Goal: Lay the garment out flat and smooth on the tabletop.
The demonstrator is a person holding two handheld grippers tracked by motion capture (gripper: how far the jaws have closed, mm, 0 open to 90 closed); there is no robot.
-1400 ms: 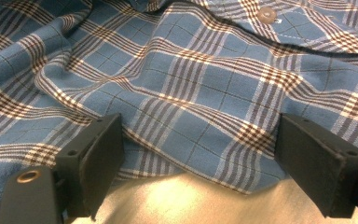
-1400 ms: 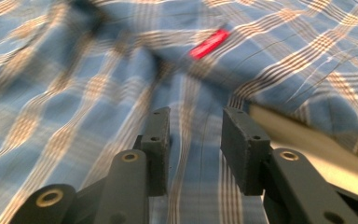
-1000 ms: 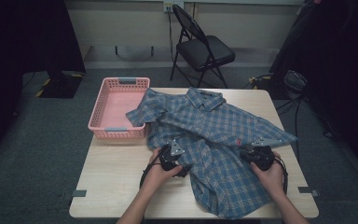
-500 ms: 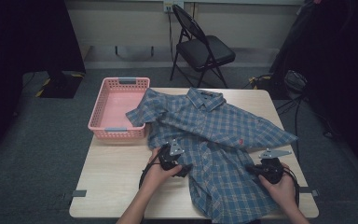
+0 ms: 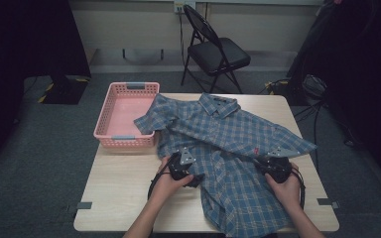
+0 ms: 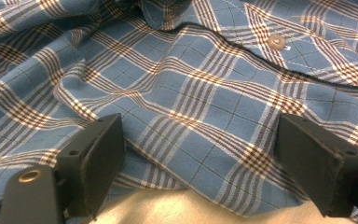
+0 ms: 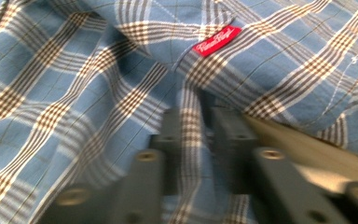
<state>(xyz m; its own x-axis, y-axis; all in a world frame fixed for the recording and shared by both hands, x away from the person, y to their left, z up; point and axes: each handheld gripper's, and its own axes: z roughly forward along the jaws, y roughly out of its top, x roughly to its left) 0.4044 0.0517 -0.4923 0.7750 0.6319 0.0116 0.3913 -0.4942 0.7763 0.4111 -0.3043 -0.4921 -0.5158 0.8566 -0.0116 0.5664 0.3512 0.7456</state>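
I see the pink basket [image 5: 126, 115] at the desk's [image 5: 124, 191] left edge, one sleeve of the plaid shirt [image 5: 238, 148] draped over its rim. The shirt lies spread across the desk. My left tool [image 6: 200, 163] stands wide over the hem, pinning nothing, likely ready to grab it. My right tool [image 7: 196, 154] has just been easing apart, narrow, a fold of cloth between the jaws, probably letting go after tugging the side flat

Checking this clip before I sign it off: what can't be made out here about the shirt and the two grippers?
- Shirt hem, high view: cut off by the bottom edge.
- Right gripper, its own view: blurred; a fold lies between the jaws, which have just been opening, but pad contact is unclear.
- Red label: lettering too small.
- Left gripper, high view: jaws hidden by its body.
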